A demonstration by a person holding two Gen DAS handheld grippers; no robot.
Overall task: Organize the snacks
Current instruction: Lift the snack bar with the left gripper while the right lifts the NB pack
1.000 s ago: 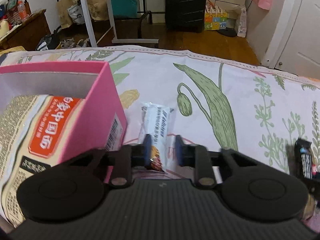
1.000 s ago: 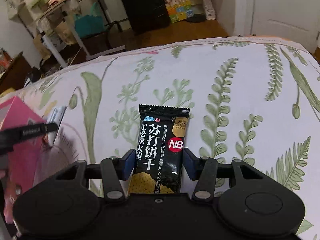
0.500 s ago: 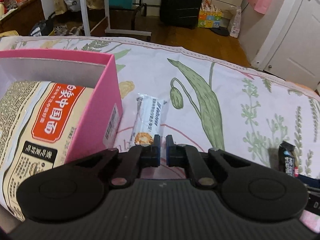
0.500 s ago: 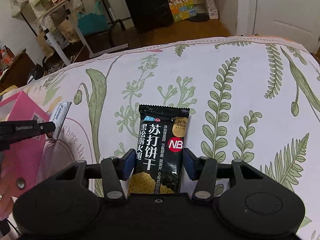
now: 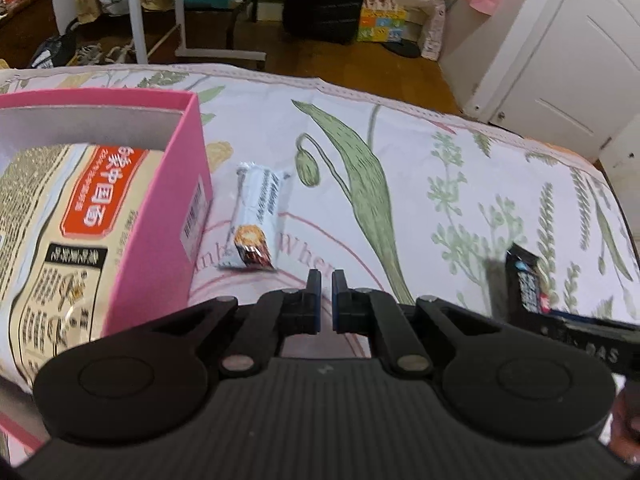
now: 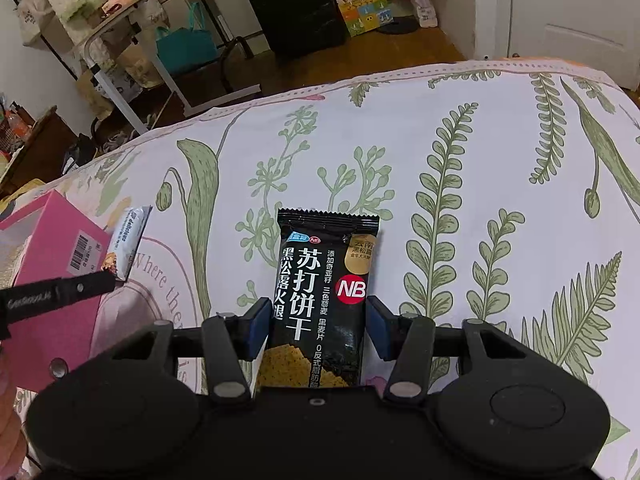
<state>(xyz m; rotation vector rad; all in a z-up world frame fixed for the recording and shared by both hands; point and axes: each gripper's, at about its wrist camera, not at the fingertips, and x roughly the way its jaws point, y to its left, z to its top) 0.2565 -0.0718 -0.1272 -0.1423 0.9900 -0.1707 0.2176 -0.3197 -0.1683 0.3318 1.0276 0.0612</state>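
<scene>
Leaf-printed white bedcover [image 6: 460, 128] fills both views, with a wooden floor, a black suitcase [image 6: 296, 4] and a white door [image 5: 576, 60] behind it.

Left tongs [image 5: 326, 292] hover just above the cover with their jaws together and nothing between them. A small white snack bar [image 5: 258, 216] lies flat on the cover just ahead of these tips and slightly to their left, not touched by them. Left of the bar, just beside it, stands an open pink box [image 5: 176, 216] holding a large beige noodle packet [image 5: 64, 232] with a red label.

Right tongs [image 6: 316, 328] are set partly apart, one blue pad on each side of a black cracker packet [image 6: 326, 288]. This packet lies flat between them, its top edge pointing away from the tongs. Whether the pads press on its edges cannot be told. From these tongs, the left tongs appear at the far left, tip near the white bar's lower end, with the pink box behind.
</scene>
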